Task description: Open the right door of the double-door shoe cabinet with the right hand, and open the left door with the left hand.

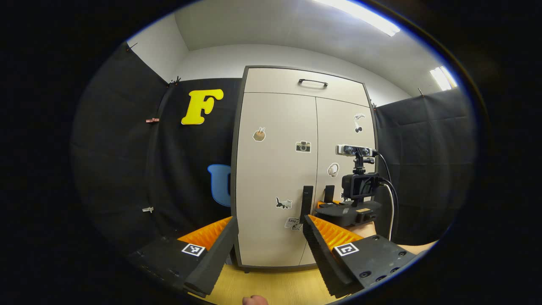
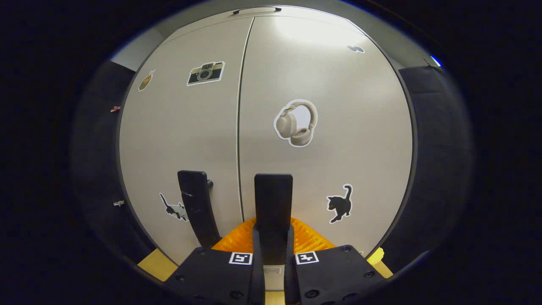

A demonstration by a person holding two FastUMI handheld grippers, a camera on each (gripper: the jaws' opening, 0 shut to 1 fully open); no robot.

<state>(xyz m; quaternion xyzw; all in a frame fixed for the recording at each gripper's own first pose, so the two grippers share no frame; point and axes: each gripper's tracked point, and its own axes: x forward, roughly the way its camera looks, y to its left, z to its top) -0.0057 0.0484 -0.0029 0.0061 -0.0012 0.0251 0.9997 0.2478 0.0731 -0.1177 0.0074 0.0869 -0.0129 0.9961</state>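
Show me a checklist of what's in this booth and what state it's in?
Surface: light wooden board under the cabinet.
Job's things: shoe cabinet; left door and right door both look closed; left handle untouched.
Clutter: nothing seen loose; stickers on the doors.
Grippers: left claw wide open, short of the left handle; right claw closed on the right handle.
Cables: black and white leads hang behind the right claw.
Surroundings: black cloth walls, white ceiling with strip lights.
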